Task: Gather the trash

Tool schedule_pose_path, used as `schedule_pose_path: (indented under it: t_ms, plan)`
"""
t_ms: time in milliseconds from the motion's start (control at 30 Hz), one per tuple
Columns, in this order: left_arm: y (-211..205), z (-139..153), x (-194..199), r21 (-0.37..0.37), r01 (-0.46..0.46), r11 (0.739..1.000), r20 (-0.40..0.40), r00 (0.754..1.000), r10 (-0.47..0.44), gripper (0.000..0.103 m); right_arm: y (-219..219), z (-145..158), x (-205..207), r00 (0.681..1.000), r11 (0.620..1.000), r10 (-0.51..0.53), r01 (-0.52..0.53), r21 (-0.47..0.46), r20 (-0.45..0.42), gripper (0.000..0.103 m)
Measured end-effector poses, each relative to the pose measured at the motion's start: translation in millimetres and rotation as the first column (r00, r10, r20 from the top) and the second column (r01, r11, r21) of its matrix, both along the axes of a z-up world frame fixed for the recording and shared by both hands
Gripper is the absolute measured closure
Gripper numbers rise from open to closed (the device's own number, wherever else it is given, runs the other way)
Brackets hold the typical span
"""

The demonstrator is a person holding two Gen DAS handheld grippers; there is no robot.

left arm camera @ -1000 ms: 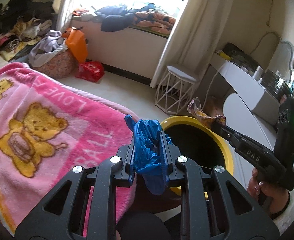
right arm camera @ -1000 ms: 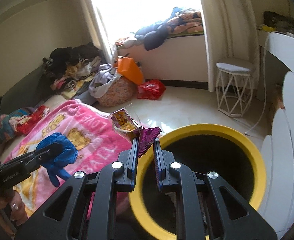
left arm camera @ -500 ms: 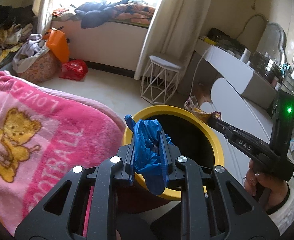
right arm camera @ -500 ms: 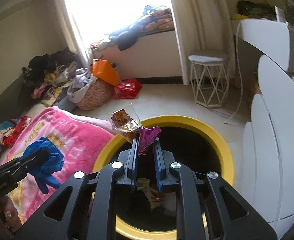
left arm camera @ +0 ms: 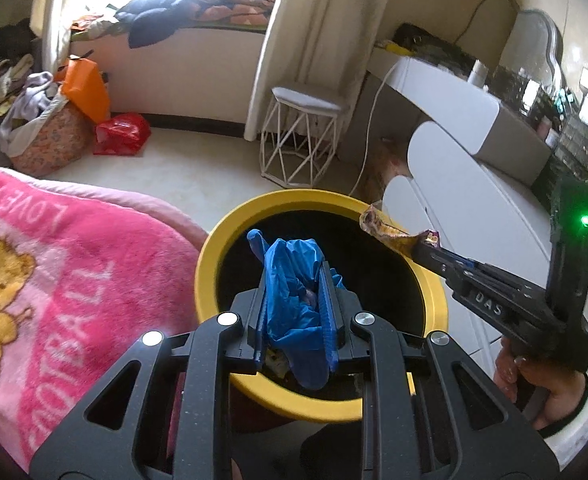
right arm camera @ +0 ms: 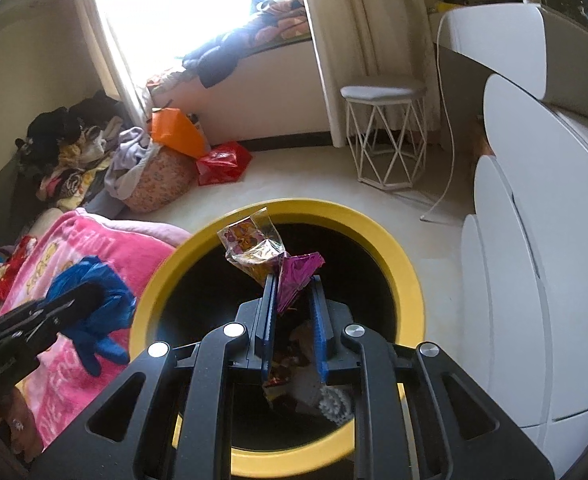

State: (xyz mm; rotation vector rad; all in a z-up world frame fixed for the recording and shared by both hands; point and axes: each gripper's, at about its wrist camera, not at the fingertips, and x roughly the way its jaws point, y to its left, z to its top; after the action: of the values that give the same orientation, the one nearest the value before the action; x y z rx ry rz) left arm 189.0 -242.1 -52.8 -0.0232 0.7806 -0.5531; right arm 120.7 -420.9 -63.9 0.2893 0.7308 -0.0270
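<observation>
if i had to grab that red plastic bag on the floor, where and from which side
Take the red plastic bag by its crumpled upper folds, coming down from above on the open-floor side. It lies slumped and soft, with the orange bag and floral basket crowding its far side.

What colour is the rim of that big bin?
Bright yellow, around a black inside. The bin shows best in the right wrist view.
</observation>
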Motion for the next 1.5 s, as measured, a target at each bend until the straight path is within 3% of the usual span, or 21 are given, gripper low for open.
schedule_pose_path:
  t_ms: [167, 233, 300, 400, 433, 733, 800, 1000, 1267, 1500]
  plan:
    - [-13, -13, 15, 0.006, 0.02, 1.0, -0.038, 0.999, -0.02, 0.087, -5, -13, -1, 0.999, 1.0, -0.01, 0.01, 0.004, -0.039, 0.085]
    - [-16, -18, 20, 0.008, 0.024, 1.0, -0.052, 0.998, -0.024, 0.08, -5, -15, -2, 0.999, 1.0, -0.007, 0.008, 0.007, -0.051, 0.084]
    - [-16, -21, 24, 0.007, 0.021, 1.0, -0.064, 0.998, -0.02, 0.069, -4, -18, -4, 0.998, 1.0, -0.006, 0.006, 0.004, -0.058, 0.071]
    - [-14, -20, 24, 0.0, 0.022, 1.0, -0.059, 0.998, -0.022, 0.056, -4, -19, -10, 0.998, 1.0, -0.005, 0.005, -0.001, -0.06, 0.065]
    - [-13, -19, 23, 0.004, 0.017, 1.0, -0.053, 0.998, -0.017, 0.046, -4, -19, -11, 0.998, 1.0, -0.006, 0.006, -0.002, -0.06, 0.063]
    - [20, -3, 1, 0.005, -0.047, 0.999, 0.004, 0.999, 0.047, 0.011, 9, 0, -38, 1.0, 1.0, -0.007, 0.008, -0.026, 0.016, 0.025]
    - [32, 1, -8, -0.002, -0.07, 0.998, 0.023, 0.997, 0.07, 0.011, 15, 6, -45, 0.999, 0.999, -0.009, 0.01, -0.035, 0.044, 0.017]
    - [68, 17, -34, -0.047, -0.15, 0.988, 0.077, 0.985, 0.153, 0.011, 35, 25, -64, 0.989, 0.997, 0.021, -0.01, -0.074, 0.146, 0.007]
    - [106, 34, -68, -0.048, -0.236, 0.971, 0.175, 0.955, 0.241, 0.011, 62, 39, -93, 0.953, 0.988, -0.006, 0.052, -0.143, 0.302, 0.007]
    - [132, 35, -92, -0.05, -0.291, 0.955, 0.215, 0.931, 0.295, 0.011, 84, 38, -115, 0.929, 0.976, 0.002, 0.078, -0.201, 0.369, 0.007]
